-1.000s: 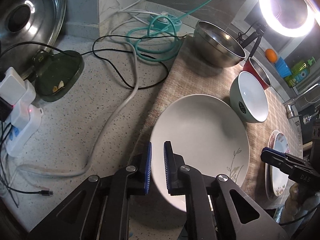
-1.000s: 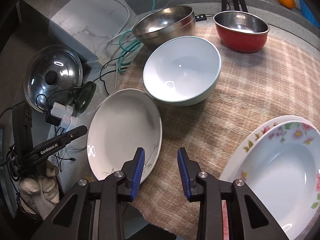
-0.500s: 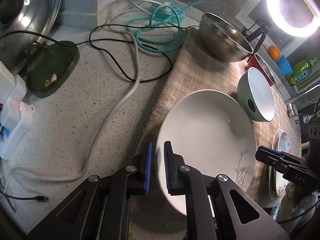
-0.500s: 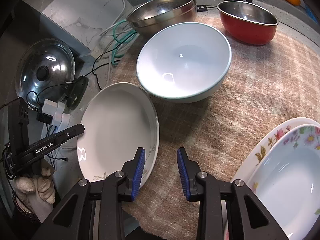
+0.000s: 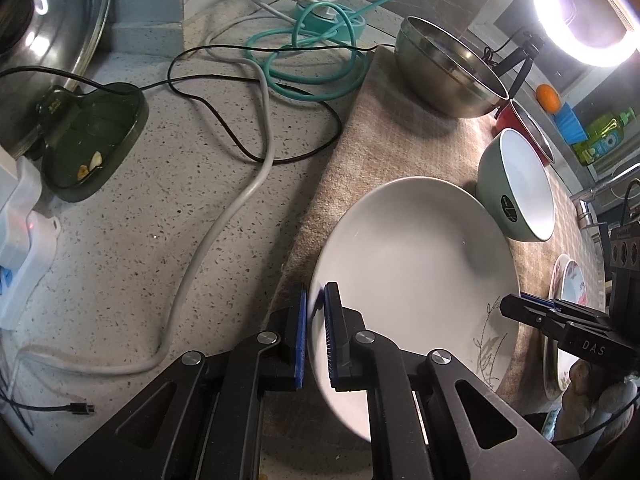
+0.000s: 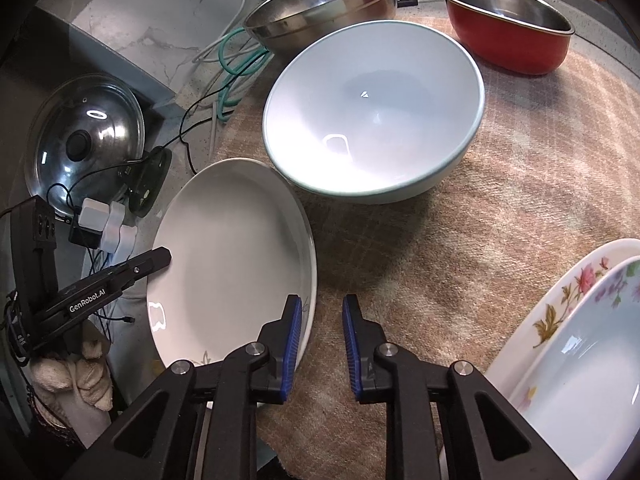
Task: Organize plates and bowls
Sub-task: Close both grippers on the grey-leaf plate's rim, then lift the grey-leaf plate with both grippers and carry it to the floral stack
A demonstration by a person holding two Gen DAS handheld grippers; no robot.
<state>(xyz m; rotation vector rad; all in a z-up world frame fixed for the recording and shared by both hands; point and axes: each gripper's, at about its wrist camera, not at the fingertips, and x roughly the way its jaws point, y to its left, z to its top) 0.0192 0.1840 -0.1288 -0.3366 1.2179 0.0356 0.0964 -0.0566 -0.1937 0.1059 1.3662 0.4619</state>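
Note:
A white plate (image 5: 420,260) with a small grass motif lies on the checked cloth (image 6: 460,240), its left edge over the cloth's border. My left gripper (image 5: 315,332) straddles the plate's left rim. Its jaws are closing, and the pads press on the rim. In the right wrist view one of its fingers (image 6: 152,260) rests over the white plate (image 6: 232,248). My right gripper (image 6: 319,340) is at the plate's opposite rim with its jaws closing. The rim edge sits just inside the left pad, and a wide gap remains. A pale green bowl (image 6: 372,112) stands right behind the plate.
A steel bowl (image 6: 320,8) and a red bowl (image 6: 508,36) stand at the back of the cloth. Stacked floral plates (image 6: 580,340) lie to the right. On the stone counter left of the cloth are cables (image 5: 256,152), a dark green dish (image 5: 92,144), a pot lid (image 6: 84,140) and a power strip (image 5: 24,232).
My right gripper has sunk toward the plate's rim and its jaws have narrowed. The left jaws have narrowed onto the plate's left rim.

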